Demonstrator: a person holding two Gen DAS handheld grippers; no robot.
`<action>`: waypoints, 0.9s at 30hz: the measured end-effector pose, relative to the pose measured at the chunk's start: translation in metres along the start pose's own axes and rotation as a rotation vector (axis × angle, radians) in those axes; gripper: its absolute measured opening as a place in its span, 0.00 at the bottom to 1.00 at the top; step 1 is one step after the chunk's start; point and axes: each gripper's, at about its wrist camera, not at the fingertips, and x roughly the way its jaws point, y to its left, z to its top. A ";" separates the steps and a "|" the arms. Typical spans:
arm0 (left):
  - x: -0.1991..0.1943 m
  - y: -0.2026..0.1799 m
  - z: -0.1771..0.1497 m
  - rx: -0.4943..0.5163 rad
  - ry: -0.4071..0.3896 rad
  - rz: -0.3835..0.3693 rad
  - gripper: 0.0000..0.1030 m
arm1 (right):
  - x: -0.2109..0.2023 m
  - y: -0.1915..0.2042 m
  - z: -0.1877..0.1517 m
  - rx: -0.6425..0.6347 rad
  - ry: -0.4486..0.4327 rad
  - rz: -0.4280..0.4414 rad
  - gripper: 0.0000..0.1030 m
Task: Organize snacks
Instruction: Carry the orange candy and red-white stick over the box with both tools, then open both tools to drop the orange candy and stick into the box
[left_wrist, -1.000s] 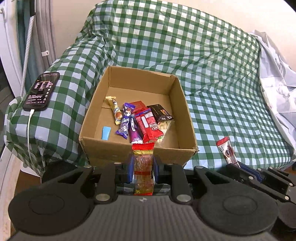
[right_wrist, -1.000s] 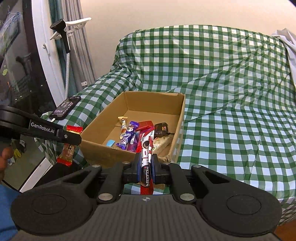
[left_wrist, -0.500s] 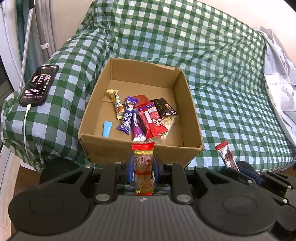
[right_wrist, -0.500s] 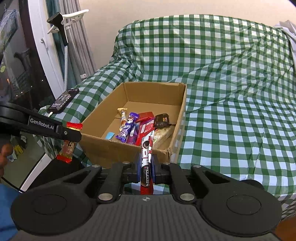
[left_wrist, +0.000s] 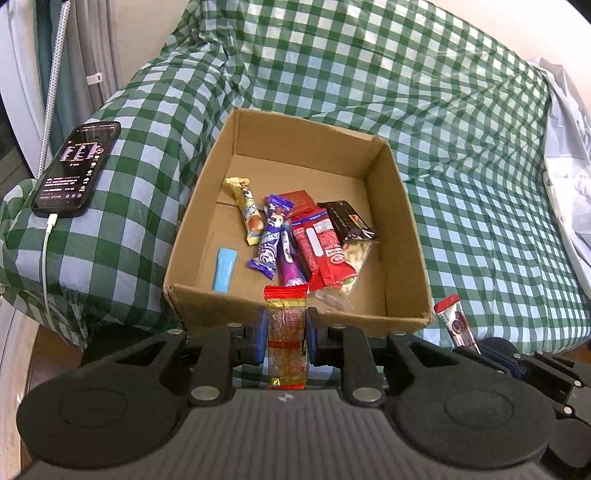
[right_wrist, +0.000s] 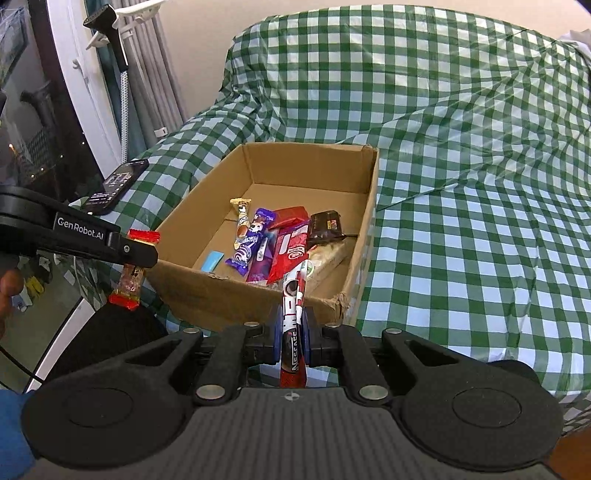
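Both tongs have closed in on the cardboard box (left_wrist: 406, 236) since a second ago; its near wall now sits just ahead. Left tongs (left_wrist: 286, 330) pinch a red-and-clear peanut bar (left_wrist: 287, 332) mid-length. Right tongs (right_wrist: 292, 338) pinch a Nescafé stick (right_wrist: 293, 325). Both look light, crinkly and slick-filmed, probably crushable, so a mid-body grip suits. Box: stiff matte card on a checked sofa cover (left_wrist: 480, 221), glossy wrappers inside.
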 end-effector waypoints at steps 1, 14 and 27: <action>0.002 0.001 0.003 -0.004 0.001 0.001 0.23 | 0.003 0.000 0.002 0.000 0.004 0.001 0.11; 0.041 0.014 0.049 -0.013 0.016 0.014 0.23 | 0.051 0.001 0.040 0.023 0.038 0.029 0.11; 0.094 0.019 0.091 0.017 0.030 0.045 0.23 | 0.117 -0.002 0.080 0.033 0.053 0.043 0.11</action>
